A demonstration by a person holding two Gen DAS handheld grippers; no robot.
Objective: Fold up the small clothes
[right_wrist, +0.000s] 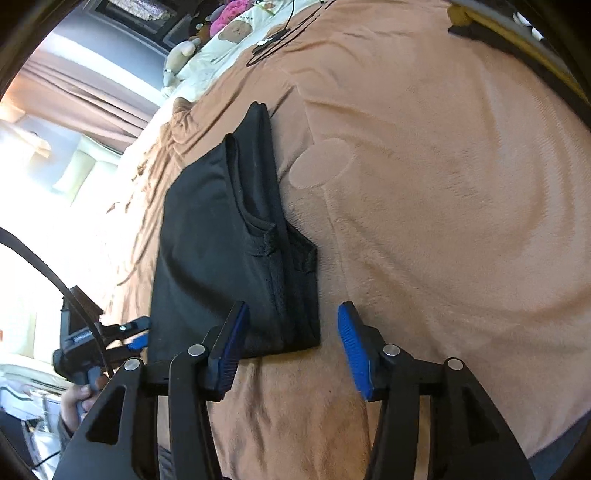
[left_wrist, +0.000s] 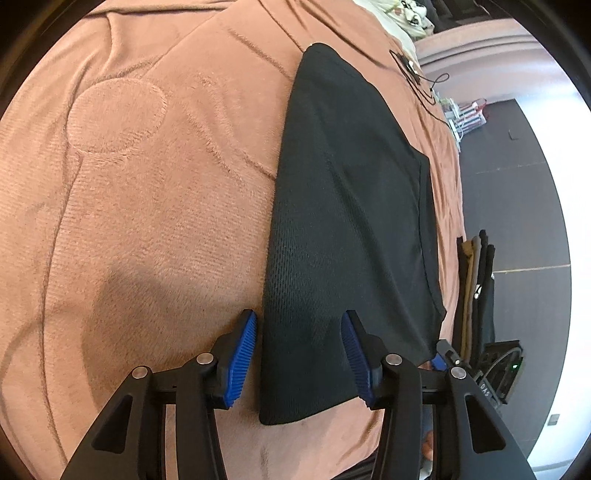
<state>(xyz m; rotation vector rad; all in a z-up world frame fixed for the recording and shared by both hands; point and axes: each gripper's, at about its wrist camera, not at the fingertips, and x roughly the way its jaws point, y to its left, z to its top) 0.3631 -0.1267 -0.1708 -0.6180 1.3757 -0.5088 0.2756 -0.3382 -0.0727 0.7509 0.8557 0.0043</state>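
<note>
A black mesh garment (left_wrist: 343,221) lies partly folded into a long narrow shape on a brown plush blanket (left_wrist: 147,184). My left gripper (left_wrist: 299,358) is open, its blue pads on either side of the garment's near left corner, holding nothing. In the right wrist view the same garment (right_wrist: 229,236) shows stacked folded layers along its right edge. My right gripper (right_wrist: 291,347) is open over the garment's near right corner and holds nothing. The left gripper (right_wrist: 133,336) also appears at the left of that view.
The blanket (right_wrist: 443,184) covers a bed. A black cable (left_wrist: 417,74) lies at its far end, near a cream bear-print quilt (right_wrist: 236,33) with plush toys. Folded clothes (left_wrist: 476,288) stand stacked off the bed's right edge above dark floor.
</note>
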